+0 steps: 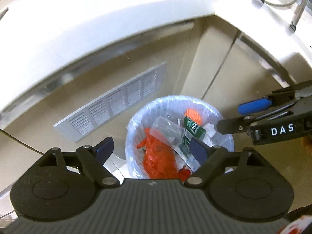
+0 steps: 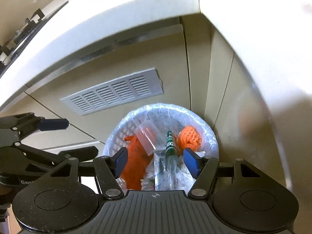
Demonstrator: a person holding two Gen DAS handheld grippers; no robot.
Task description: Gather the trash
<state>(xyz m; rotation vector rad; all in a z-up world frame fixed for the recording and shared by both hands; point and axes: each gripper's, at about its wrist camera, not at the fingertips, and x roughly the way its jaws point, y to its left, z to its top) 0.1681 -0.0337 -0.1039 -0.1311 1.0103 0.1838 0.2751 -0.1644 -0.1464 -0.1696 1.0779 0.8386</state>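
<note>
Beige cabinet corner, lined bin (image 2: pixel 211 134), green-labelled bottle (image 2: pixel 170 146) lengthwise, cap-end nearest camera

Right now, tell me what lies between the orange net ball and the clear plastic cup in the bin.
The green-labelled bottle lies between the orange net ball and clear plastic cup; the right wrist view shows it.

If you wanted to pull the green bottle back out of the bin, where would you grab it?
Probably around the green-labelled middle of the green bottle, coming straight down from above. It lies on top of the trash in the bin, its long sides exposed between the clear cup and the orange netting.
</note>
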